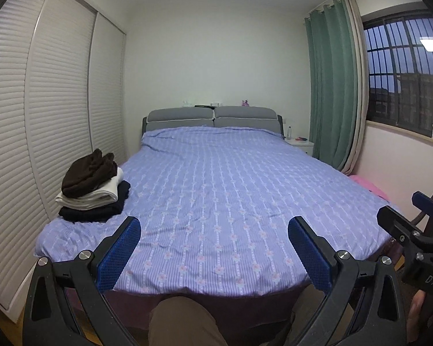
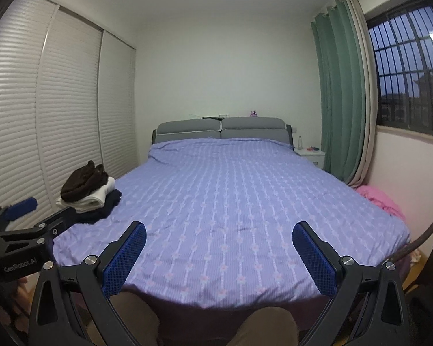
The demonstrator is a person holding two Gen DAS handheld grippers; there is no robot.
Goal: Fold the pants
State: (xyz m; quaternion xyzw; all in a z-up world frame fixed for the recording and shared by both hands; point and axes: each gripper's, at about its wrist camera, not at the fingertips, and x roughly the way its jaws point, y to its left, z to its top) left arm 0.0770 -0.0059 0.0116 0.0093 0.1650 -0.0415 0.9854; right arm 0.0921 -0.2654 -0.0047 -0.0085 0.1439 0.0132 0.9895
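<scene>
two grippers hang over the foot of the bed [image 1: 216,190], both spread wide and holding nothing: the left gripper [image 1: 213,252] and the right gripper [image 2: 218,255]. one stack of three folded garments [image 1: 93,189] sits at the bed's near left corner: dark brown on top, white in the middle, navy beneath. which are pants, i cannot tell.

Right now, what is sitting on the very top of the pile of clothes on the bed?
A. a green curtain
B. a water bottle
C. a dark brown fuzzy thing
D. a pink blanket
C: the dark brown fuzzy garment lies on top of the pile, over a white folded piece and a dark navy one, at the left edge of the bed.
</scene>
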